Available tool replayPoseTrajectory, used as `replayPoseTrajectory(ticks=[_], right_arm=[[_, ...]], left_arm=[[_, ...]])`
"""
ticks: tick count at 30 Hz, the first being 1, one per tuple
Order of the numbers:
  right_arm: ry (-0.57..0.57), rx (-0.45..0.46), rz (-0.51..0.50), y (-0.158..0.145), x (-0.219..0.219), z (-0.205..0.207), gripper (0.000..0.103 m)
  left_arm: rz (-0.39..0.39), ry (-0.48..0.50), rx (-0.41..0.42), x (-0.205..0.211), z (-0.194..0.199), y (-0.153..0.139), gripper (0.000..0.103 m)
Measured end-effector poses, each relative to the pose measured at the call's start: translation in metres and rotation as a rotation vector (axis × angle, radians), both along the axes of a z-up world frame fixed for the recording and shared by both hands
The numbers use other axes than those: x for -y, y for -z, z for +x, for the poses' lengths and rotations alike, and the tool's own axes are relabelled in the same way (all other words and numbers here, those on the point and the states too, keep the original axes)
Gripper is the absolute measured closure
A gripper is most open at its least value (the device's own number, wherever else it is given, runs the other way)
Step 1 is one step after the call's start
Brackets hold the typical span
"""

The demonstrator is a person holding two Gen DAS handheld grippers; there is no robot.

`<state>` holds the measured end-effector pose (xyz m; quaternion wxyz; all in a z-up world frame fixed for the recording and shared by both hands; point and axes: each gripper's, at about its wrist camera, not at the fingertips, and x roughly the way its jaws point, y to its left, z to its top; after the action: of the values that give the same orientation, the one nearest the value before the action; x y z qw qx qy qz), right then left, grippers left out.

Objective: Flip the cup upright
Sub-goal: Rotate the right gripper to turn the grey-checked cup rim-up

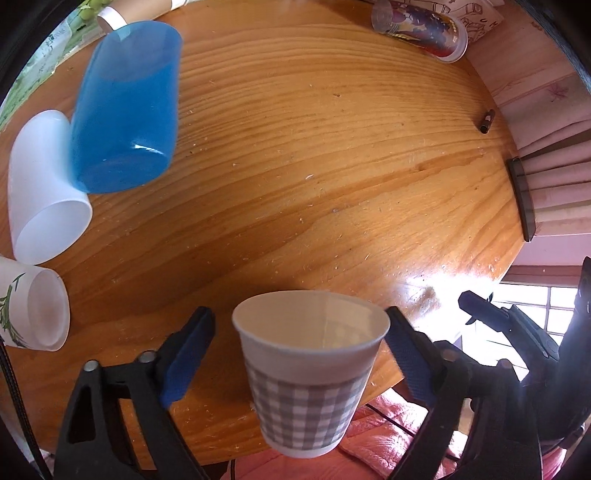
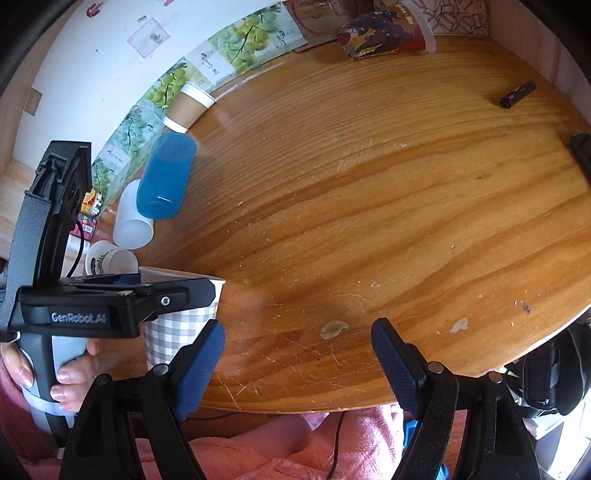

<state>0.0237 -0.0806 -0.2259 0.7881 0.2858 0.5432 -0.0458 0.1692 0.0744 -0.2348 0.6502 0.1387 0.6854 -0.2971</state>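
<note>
A grey-checked paper cup (image 1: 308, 373) stands upright, mouth up, at the near edge of the wooden table (image 1: 314, 166). My left gripper (image 1: 295, 354) is open, its blue pads on either side of the cup, the right pad at the rim, the left pad apart from it. In the right wrist view the same cup (image 2: 177, 328) shows at the left, partly hidden behind the left gripper's body. My right gripper (image 2: 297, 354) is open and empty over the table's near edge.
A blue cup (image 1: 125, 107), a white cup (image 1: 44, 188) and a leaf-print cup (image 1: 33, 306) lie on their sides at the left. A printed cup (image 1: 421, 29) lies at the back. A small black cylinder (image 1: 487, 122) and a dark slab (image 1: 521, 195) sit at the right edge.
</note>
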Motion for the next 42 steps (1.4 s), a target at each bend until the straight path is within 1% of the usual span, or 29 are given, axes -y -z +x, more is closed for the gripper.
replayPoseTrajectory(ticks=[2,3,4,6,10,20,22,25,28,31,36,39,41,42], right_arm=[[-0.004,-0.002,-0.001,0.0,0.0,0.001,0.021],[-0.006,-0.003,0.001,0.0,0.001,0.001,0.021],[-0.007,-0.003,0.001,0.0,0.001,0.001,0.021],[-0.011,0.0,0.004,0.001,0.0,0.001,0.021],[-0.025,0.001,0.0,0.0,-0.004,0.001,0.021],[-0.043,0.027,-0.032,-0.01,-0.017,-0.002,0.021],[-0.039,0.031,-0.034,-0.011,-0.019,-0.003,0.021],[-0.032,0.038,-0.033,-0.013,-0.021,-0.004,0.021],[-0.028,0.045,-0.031,-0.014,-0.022,-0.005,0.021],[-0.03,0.047,-0.03,-0.014,-0.025,-0.006,0.021],[-0.031,0.05,-0.027,-0.014,-0.028,-0.006,0.021],[-0.026,0.053,-0.024,-0.014,-0.029,-0.007,0.021],[-0.02,0.059,-0.02,-0.015,-0.029,-0.009,0.021],[-0.018,0.06,-0.02,-0.015,-0.029,-0.009,0.021]], left_arm=[[0.006,0.001,-0.002,0.0,0.001,0.001,0.017],[0.005,0.001,0.001,0.003,0.001,0.001,0.021],[0.003,0.001,0.001,0.006,0.001,0.002,0.027],[-0.004,0.003,0.003,0.008,0.003,-0.001,0.027],[-0.036,0.011,0.043,0.01,0.006,-0.013,0.027],[-0.171,0.028,0.171,0.011,0.014,-0.051,0.027],[-0.183,0.037,0.187,0.01,0.014,-0.055,0.027],[-0.184,0.056,0.214,0.011,0.01,-0.056,0.027],[-0.179,0.097,0.232,0.018,0.002,-0.053,0.027],[-0.163,0.122,0.255,0.017,-0.003,-0.052,0.026],[-0.143,0.151,0.268,0.017,-0.013,-0.052,0.025],[-0.137,0.156,0.258,0.015,-0.016,-0.054,0.025],[-0.14,0.156,0.259,0.014,-0.017,-0.057,0.022],[-0.142,0.156,0.268,0.012,-0.018,-0.06,0.02]])
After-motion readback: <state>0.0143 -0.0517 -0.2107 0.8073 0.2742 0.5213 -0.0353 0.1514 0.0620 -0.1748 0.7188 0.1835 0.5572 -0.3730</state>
